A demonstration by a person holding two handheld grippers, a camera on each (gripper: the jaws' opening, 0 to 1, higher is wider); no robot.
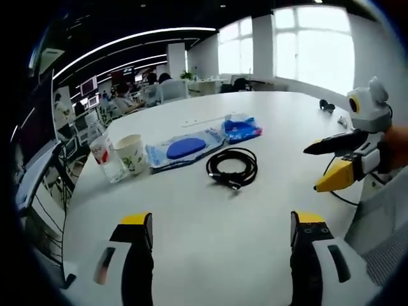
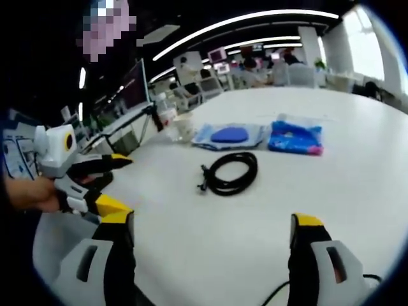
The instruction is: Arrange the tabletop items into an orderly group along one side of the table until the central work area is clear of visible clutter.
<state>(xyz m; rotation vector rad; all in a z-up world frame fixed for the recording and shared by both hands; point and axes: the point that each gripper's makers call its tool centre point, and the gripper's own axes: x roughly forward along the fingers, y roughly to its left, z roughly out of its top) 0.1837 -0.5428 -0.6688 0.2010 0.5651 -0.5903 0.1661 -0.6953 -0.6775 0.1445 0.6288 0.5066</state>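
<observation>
A coiled black cable [image 1: 233,167] [image 2: 233,172] lies mid-table. Behind it lie a clear bag with a blue disc [image 1: 185,148] [image 2: 229,135] and a blue packet [image 1: 242,127] [image 2: 296,138]. A paper cup [image 1: 132,153] [image 2: 185,127] and a clear plastic cup with red print [image 1: 105,156] stand near the table's far left edge. My left gripper [image 1: 222,223] [image 2: 118,183] is open and holds nothing, well short of the cable. My right gripper [image 2: 212,220] [image 1: 335,162] is also open and holds nothing, held by a hand off to the right of the cable.
The round white table [image 1: 210,255] has bare surface between the grippers and the cable. A small dark object [image 1: 326,106] lies at its far right, and a thin white strip [image 1: 201,121] behind the bags. Office desks, chairs and seated people stand beyond the far edge.
</observation>
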